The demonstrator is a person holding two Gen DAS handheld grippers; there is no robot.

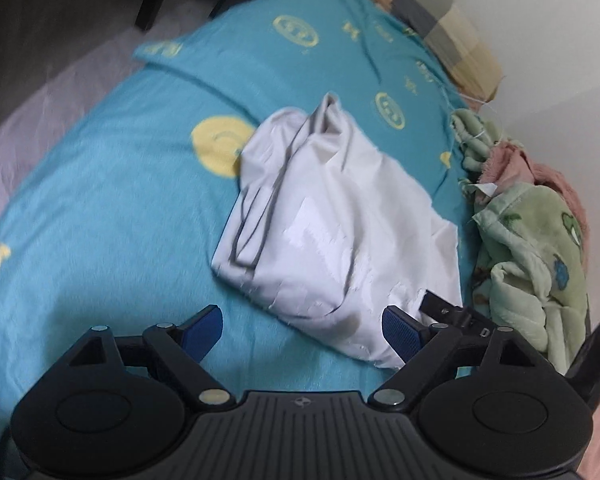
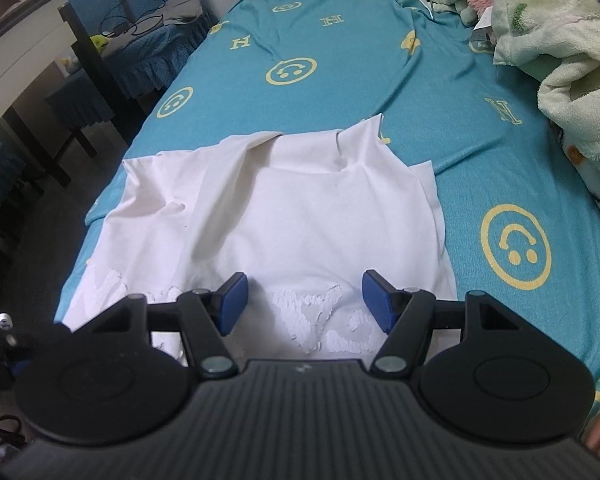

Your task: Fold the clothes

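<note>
Left wrist view: a white shirt [image 1: 340, 220] is seen lying on a bed [image 1: 100, 220] with a teal sheet. The shirt is partly folded and bunched up, in the middle of the frame. The left claw [image 1: 303, 330] is at the bottom of the frame, with its two blue pads spread wide. Nothing is held between them. The right pad is over the near edge of the shirt, and the left pad is over the bare sheet. Whether the shirt is touched cannot be told. A green blanket [image 1: 532, 248] is piled at the right edge of the frame, just beside the shirt. A checked pillow [image 1: 432, 16] is seen at the upper right.

Right wrist view: the same shirt [image 2: 300, 208] is spread in the lower middle of the frame, near the foot of the bed [image 2: 480, 140]. Its sides are folded in over the middle. Bumpy white letters are seen on its near part. The right claw [image 2: 304, 302] is held over those letters, released, and nothing is gripped. The blanket [image 2: 572, 60] is at the upper right. A dark chair [image 2: 148, 40] with cables on it is seen at the upper left, beside the bed.
</note>
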